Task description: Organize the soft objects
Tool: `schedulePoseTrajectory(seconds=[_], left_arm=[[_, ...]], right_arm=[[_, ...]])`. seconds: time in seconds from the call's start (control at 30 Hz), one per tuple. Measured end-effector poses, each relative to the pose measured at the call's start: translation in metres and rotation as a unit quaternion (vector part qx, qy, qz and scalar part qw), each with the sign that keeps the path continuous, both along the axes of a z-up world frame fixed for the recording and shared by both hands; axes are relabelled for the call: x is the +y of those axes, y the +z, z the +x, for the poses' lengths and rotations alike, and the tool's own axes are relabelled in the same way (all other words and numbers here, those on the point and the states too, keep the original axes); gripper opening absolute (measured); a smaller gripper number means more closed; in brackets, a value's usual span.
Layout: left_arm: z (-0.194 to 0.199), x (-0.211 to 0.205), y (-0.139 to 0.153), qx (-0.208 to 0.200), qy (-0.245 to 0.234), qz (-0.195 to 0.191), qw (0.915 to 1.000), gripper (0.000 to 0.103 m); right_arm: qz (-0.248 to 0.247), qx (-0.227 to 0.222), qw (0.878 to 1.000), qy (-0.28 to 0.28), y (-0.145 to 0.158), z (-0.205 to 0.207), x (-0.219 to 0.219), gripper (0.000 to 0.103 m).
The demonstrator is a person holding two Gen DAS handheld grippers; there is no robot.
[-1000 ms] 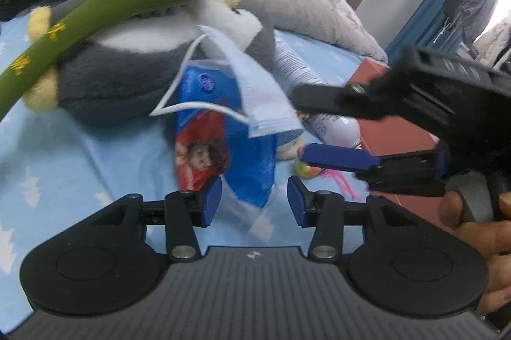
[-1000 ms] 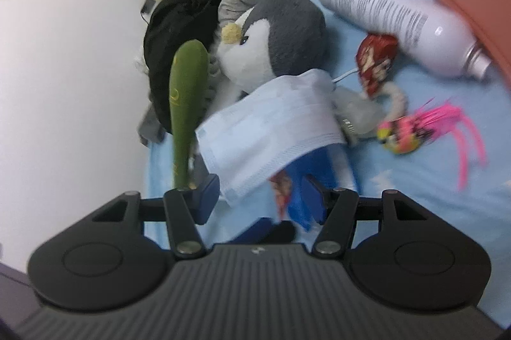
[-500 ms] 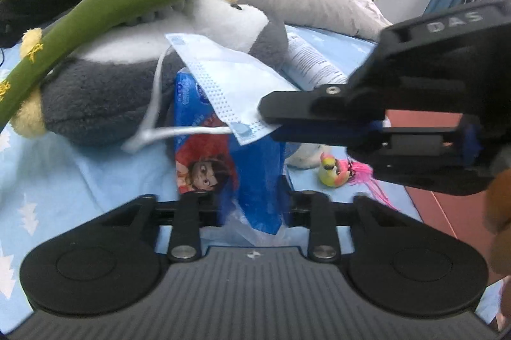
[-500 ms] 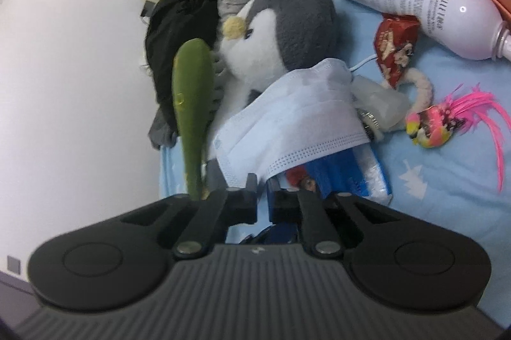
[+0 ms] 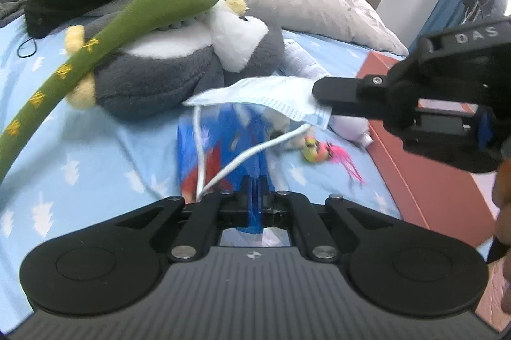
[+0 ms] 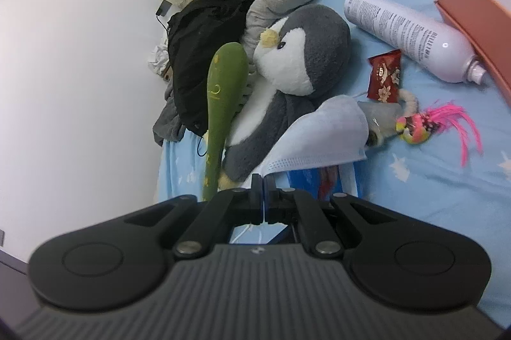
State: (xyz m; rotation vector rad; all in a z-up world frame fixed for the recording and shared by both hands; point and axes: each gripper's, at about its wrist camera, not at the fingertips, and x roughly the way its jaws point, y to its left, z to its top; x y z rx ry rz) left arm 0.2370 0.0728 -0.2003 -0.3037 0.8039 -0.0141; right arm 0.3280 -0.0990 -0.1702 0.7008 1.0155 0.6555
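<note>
Mask (image 6: 322, 132) edge pinched by right gripper (image 6: 263, 194), left gripper (image 5: 254, 199) clamping blue packet (image 5: 223, 145).

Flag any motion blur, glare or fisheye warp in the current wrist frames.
Left wrist: blue packet in the left gripper is motion-smeared; face mask edges soft; window blown out top right. Right wrist: mostly sharp, specular dot on white bottle, strong barrel distortion, dark corner vignetting.

Left wrist view: low over bed (image 5: 80, 154), close, facing along it toward pillow end; right gripper (image 5: 322, 99) enters from right. Right wrist view: higher, angled down, facing wall side. Shared: penguin (image 5: 179, 65) (image 6: 303, 59), mask (image 5: 265, 97) (image 6: 322, 135), bottle (image 6: 405, 36), pink toy (image 5: 329, 153) (image 6: 428, 126).
</note>
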Motion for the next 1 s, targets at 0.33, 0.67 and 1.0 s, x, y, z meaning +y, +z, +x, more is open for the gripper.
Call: schedulePoseTrajectory(seconds=[0.33, 0.67, 1.0], left_arm=[[-0.081, 0.004, 0.010, 0.011, 0.024, -0.006, 0.9996, 0.003], [-0.122, 0.026, 0.012, 0.020, 0.064, 0.000, 0.9977, 0.003], [-0.120, 0.040, 0.004, 0.035, 0.058, -0.027, 0.9973, 0.019]], right_arm=[[-0.030, -0.021, 0.999, -0.003, 0.020, -0.048, -0.012, 0.004], [-0.104, -0.023, 0.994, 0.014, 0.014, -0.092, -0.037, 0.003], [-0.158, -0.019, 0.987, 0.019, -0.017, -0.097, -0.039, 0.015]])
